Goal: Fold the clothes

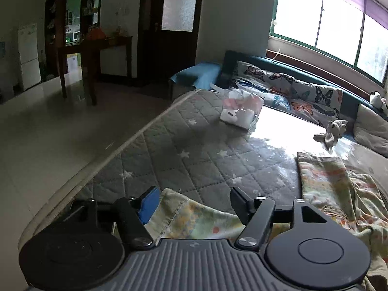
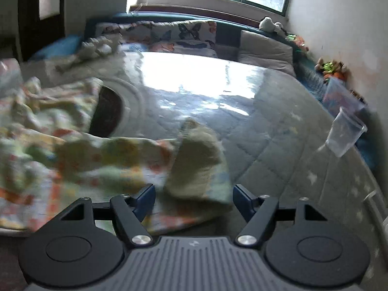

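Note:
A pale garment with a yellow, green and orange print (image 1: 339,189) lies crumpled on the grey quilted bed (image 1: 194,150). My left gripper (image 1: 194,201) is open, and a hemmed edge of the garment (image 1: 184,215) lies between its jaws. In the right wrist view the same garment (image 2: 60,150) is spread at the left, blurred. My right gripper (image 2: 194,194) is open, with a folded corner of the garment (image 2: 198,165) lying between its jaws. A dark round object (image 2: 106,114) shows partly under the cloth.
A white plastic-wrapped pack (image 1: 242,111) and a small plush toy (image 1: 332,131) lie on the bed. Butterfly-print pillows (image 1: 291,89) line the window side. A clear plastic cup (image 2: 344,135) stands near the bed's right edge. A floor and wooden table (image 1: 94,53) are at the left.

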`<state>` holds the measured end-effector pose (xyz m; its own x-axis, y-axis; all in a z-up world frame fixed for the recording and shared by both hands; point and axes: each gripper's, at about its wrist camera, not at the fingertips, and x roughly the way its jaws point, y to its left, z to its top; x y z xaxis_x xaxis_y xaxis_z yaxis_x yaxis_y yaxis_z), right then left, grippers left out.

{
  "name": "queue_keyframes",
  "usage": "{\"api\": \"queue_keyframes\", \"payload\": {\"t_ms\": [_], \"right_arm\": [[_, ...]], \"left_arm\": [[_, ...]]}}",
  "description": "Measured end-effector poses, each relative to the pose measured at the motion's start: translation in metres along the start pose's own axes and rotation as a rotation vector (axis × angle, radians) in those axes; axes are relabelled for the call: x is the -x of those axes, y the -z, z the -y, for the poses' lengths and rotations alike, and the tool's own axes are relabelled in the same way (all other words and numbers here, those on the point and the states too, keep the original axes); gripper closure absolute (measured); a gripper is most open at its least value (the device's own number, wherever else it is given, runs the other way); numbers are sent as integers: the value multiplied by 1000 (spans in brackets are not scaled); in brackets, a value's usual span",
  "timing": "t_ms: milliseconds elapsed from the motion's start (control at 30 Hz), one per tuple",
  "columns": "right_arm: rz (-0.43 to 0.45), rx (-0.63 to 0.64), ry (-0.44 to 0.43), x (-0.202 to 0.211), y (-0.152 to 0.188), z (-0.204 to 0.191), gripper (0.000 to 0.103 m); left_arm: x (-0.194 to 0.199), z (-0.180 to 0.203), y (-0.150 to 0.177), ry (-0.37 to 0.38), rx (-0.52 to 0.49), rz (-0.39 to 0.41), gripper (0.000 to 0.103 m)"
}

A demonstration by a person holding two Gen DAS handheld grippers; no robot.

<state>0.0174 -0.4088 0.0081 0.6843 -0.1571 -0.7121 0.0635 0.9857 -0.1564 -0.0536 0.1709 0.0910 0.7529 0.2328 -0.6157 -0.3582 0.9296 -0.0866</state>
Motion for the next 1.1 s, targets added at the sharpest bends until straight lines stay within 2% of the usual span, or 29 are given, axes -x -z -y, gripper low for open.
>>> {"api": "queue_keyframes", "payload": {"t_ms": [67, 200, 333, 567, 700, 833, 933, 1067, 1100], "right_arm": [[18, -9, 44, -4, -6, 10, 30], [50, -130, 175, 0, -18, 49, 30], [74, -164, 153, 10, -28, 62, 33], [176, -70, 106, 19, -57, 25, 35], [155, 6, 50, 20, -57, 4, 30], [72, 61, 55, -1, -48, -1, 30], [33, 44, 90, -12, -43, 12, 30], [45, 3, 218, -15, -45, 37, 31], [57, -8, 223, -12, -49, 41, 31]], "left_arm": [[-2, 5, -2, 5, -13, -2, 32], [-12, 19, -6, 23, -32, -9, 32], [-26, 45, -13, 71, -75, -7, 33], [-58, 96, -23, 141, -160, -39, 38], [-69, 117, -23, 156, -202, -53, 38], [-79, 130, -22, 166, -229, -67, 38], [-84, 135, -24, 170, -244, -70, 38], [-95, 142, -26, 175, -257, -80, 38], [-98, 144, -27, 179, -261, -84, 38]]}}
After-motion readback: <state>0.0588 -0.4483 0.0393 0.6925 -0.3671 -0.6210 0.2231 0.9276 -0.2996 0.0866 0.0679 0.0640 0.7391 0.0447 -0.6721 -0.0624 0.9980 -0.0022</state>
